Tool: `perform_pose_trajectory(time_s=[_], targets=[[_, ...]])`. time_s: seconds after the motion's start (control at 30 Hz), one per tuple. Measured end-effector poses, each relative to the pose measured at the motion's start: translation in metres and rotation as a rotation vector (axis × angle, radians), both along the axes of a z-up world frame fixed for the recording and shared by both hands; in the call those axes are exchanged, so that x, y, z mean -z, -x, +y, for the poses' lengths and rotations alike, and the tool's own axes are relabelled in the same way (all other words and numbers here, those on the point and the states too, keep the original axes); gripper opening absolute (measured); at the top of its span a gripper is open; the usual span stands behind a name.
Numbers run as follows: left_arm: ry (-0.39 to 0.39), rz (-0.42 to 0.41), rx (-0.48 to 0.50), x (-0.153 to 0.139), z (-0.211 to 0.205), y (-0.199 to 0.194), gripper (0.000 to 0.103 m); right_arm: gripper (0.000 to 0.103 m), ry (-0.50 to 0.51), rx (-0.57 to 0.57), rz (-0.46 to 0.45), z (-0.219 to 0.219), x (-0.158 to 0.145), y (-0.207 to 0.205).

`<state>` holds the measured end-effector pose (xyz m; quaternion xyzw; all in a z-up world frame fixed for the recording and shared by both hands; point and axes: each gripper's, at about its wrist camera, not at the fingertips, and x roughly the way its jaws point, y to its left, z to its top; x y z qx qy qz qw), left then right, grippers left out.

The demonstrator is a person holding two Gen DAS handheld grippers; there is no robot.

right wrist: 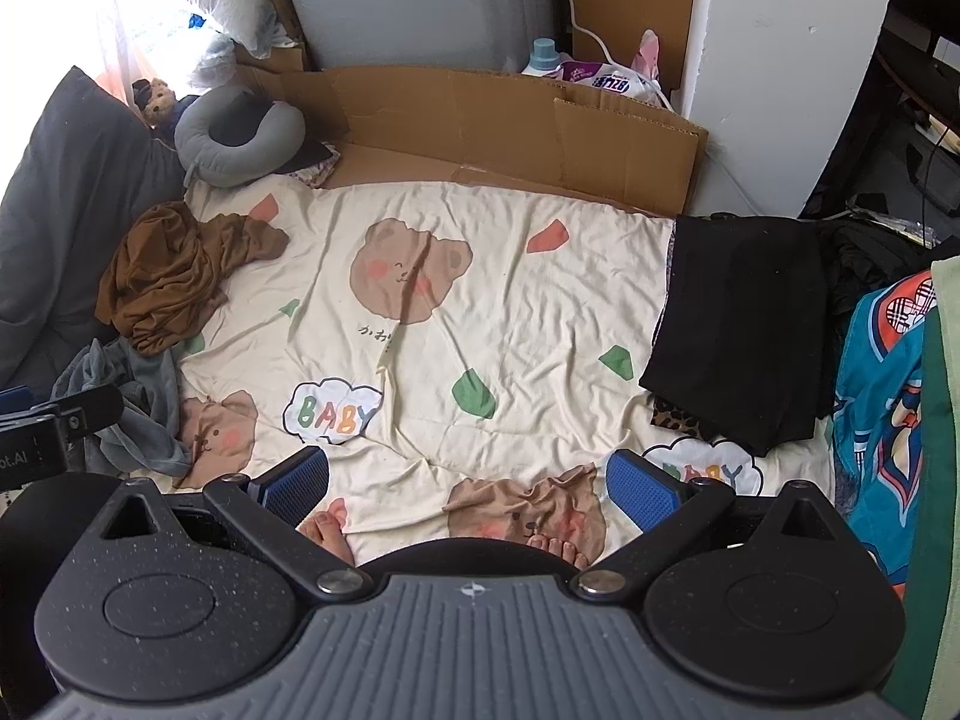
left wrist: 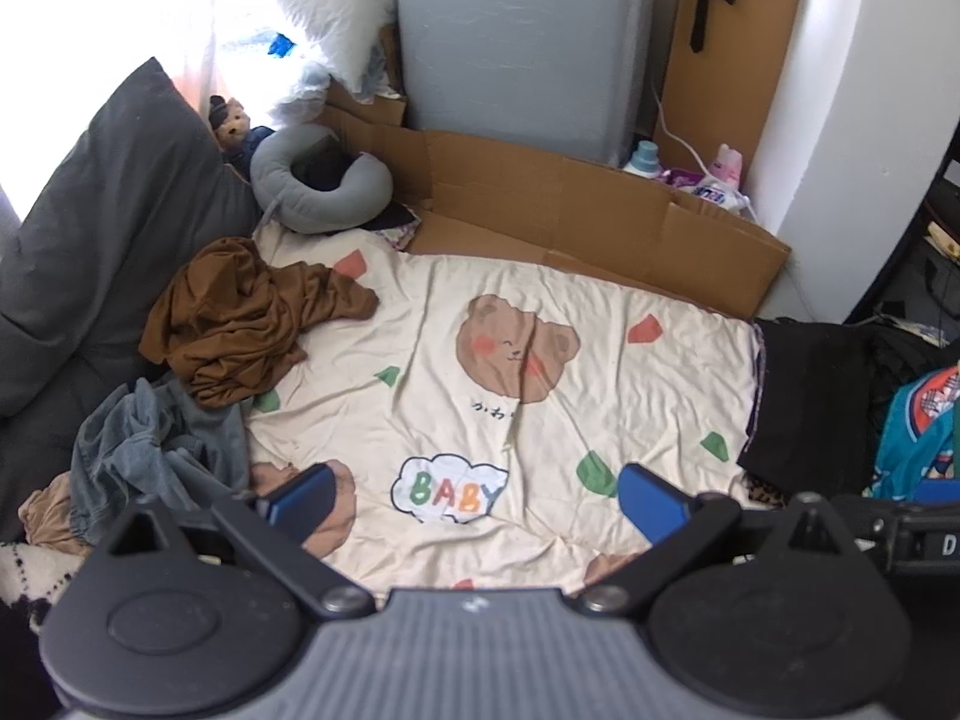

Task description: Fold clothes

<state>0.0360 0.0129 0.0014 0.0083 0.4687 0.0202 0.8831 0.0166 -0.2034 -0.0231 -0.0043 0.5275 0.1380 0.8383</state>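
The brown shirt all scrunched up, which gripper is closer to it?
Left. The left gripper hovers open just right of the pile holding the brown shirt; the right gripper hovers open farther right, nearer the black clothes.

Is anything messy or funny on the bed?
Yes. A brown garment and a grey-blue garment lie crumpled at the left edge of the bear sheet, not folded. The black garment on the right lies flat and neat.

Pretty clearly someone's lived-in bedroom: a cream bear-print "BABY" sheet (right wrist: 510,312) fills the middle, a dark pillow (left wrist: 102,228) at 9 o'clock, grey neck pillow (left wrist: 318,180) and teddy bear (left wrist: 231,120) around 11, laundry detergent bottles (right wrist: 576,69) at 1 behind flattened cardboard (right wrist: 480,114).
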Motion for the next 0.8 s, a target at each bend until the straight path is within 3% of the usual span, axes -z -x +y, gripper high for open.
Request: perform_pose_trajectory(time_s=[0.33,0.8], targets=[[0.008,0.009,0.003,0.0002,0.0068,0.0022,0.095,0.102,0.010,-0.001,-0.008,0.0027,-0.0004,0.0020],[0.008,0.014,0.011,0.0008,0.0051,0.0024,0.094,0.102,0.016,-0.005,0.001,0.0045,0.0002,0.0003]])
